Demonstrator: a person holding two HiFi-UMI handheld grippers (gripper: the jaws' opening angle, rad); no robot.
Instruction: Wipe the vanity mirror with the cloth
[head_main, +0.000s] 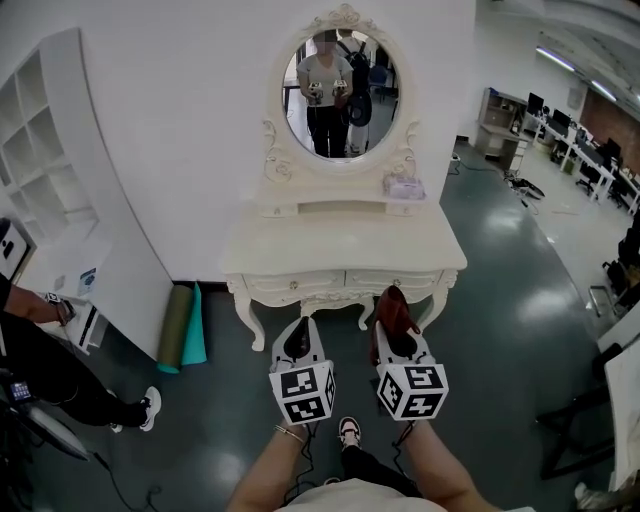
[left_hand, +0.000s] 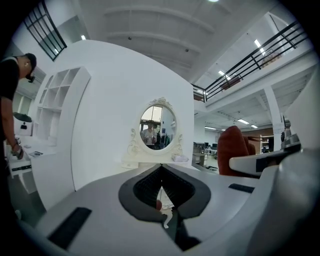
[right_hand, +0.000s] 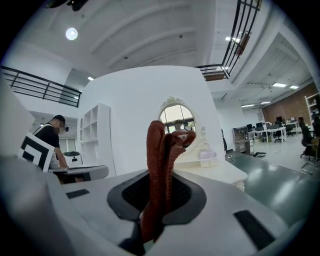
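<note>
A white vanity table (head_main: 340, 252) stands against the wall, with an oval mirror (head_main: 340, 95) in a carved frame above it. Both grippers hang in front of the table's near edge, well short of the glass. My right gripper (head_main: 395, 328) is shut on a rust-red cloth (head_main: 392, 308), which stands up in a fold between the jaws (right_hand: 160, 165). My left gripper (head_main: 298, 340) is shut with nothing in it (left_hand: 161, 192). The mirror (left_hand: 157, 127) shows straight ahead in the left gripper view, and in the right gripper view the mirror (right_hand: 177, 116) sits partly behind the cloth.
A small tissue box (head_main: 404, 187) rests on the vanity's raised shelf at the right. A white shelf unit (head_main: 50, 170) and rolled mats (head_main: 185, 325) stand to the left, with a person (head_main: 40, 370) beside them. Office desks (head_main: 560, 130) fill the far right.
</note>
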